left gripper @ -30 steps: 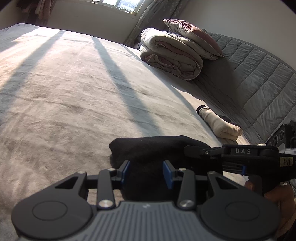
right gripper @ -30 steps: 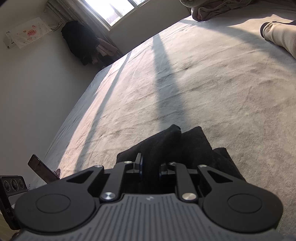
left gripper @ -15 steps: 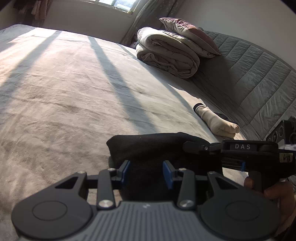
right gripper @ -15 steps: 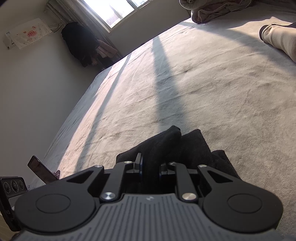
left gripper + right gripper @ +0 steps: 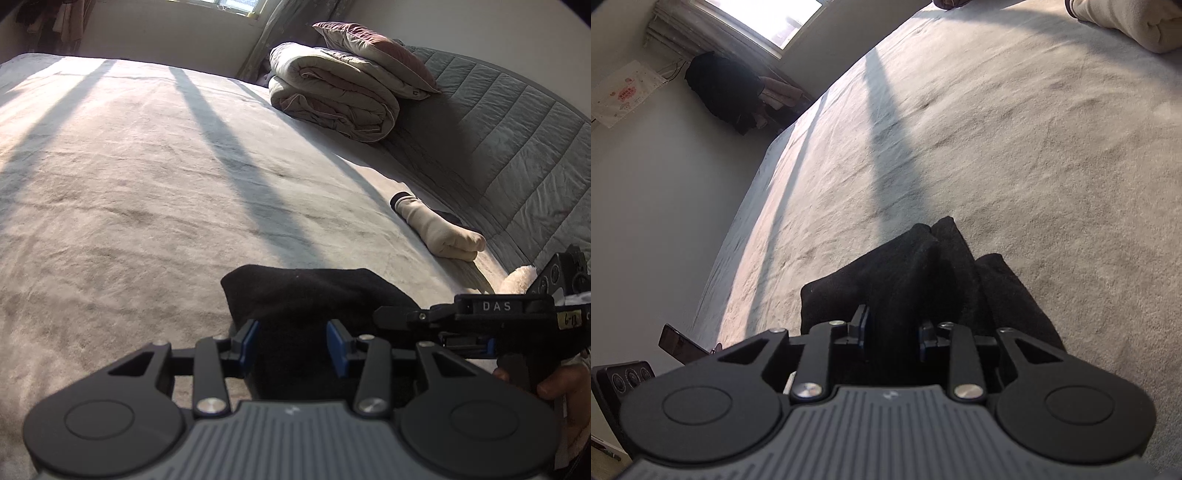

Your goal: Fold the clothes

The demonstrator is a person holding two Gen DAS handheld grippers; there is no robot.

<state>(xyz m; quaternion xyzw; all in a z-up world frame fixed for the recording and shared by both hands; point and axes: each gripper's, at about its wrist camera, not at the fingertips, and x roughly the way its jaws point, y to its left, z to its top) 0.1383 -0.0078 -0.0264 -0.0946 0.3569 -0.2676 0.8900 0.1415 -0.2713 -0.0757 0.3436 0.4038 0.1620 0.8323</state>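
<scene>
A: Since a second ago the right claw [image 5: 892, 334] has gone from pinched tight on the black garment [image 5: 310, 295] to spread apart, with cloth between its pads but no grip that I can see. Both cameras have crept closer to the bed [image 5: 129, 177]; the cream rolled garment [image 5: 439, 230] sits larger in view.

B: And the left claw [image 5: 291, 345]?

A: Spread wide, the dark cloth lying between its blue pads, not squeezed. The garment itself rests bunched near the bed's near edge, with ridges and a loose flap on its right side.

B: What could go wrong?

A: With neither claw clamped, the ridged layers could slump or spring open, I'd judge, since soft knit holds no crease. It lies close to the edge, so a nudge might drag it off. A claw closing now could catch only the top layer and pull the stack askew.

B: Anything you can't see?

A: The garment's near end hides under both claws, so I can't tell how neat it is, or what kind of garment
</scene>
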